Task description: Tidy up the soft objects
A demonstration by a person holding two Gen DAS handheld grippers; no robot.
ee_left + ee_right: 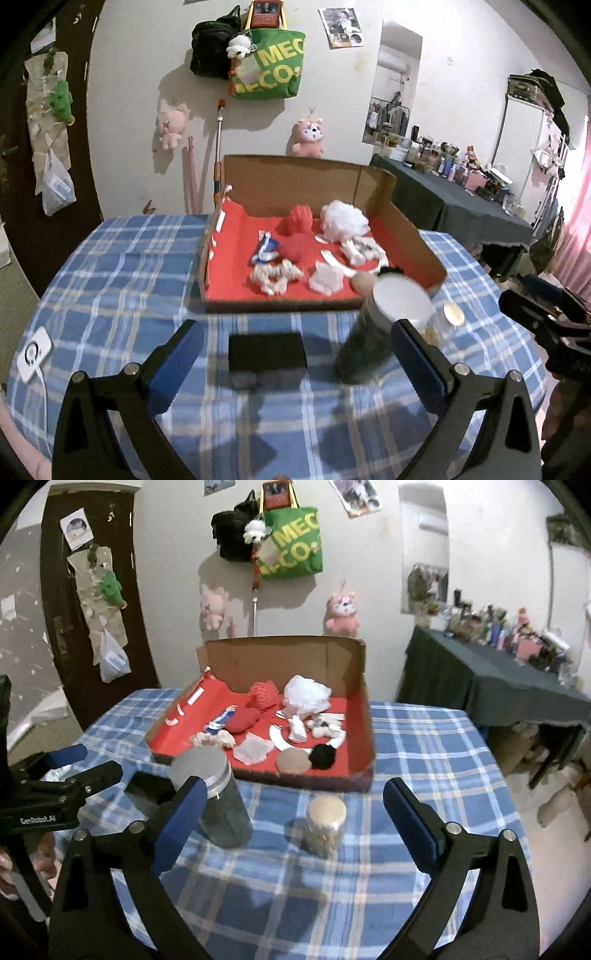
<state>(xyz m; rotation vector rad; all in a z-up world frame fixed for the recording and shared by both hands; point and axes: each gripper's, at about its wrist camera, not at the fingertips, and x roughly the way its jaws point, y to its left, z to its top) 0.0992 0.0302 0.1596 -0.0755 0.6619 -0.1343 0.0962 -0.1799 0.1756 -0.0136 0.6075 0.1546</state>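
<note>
Sitting on the checked tablecloth [424, 738], an open cardboard box [288, 657] with a red floor is seen, and the soft things are spread out inside it. A white fluffy puff [306, 698] and a red knitted ball [263, 694] are found near the back wall. A red pouch [243, 720], a round tan pad [293, 760] and a black pom-pom [323, 755] are seen nearer the front.

Nothing is held yet. The left gripper [295, 354] is spread wide, and so is the right gripper [291, 812]. Both are kept over the cloth, in front of the box.

A tall dark jar [218, 805] and a small cork-topped jar [325, 825] are stood between the box and the grippers. A black block [266, 350] is laid nearby.

It is judged that the sorting is hardly begun. Nearly all of the work is left.
</note>
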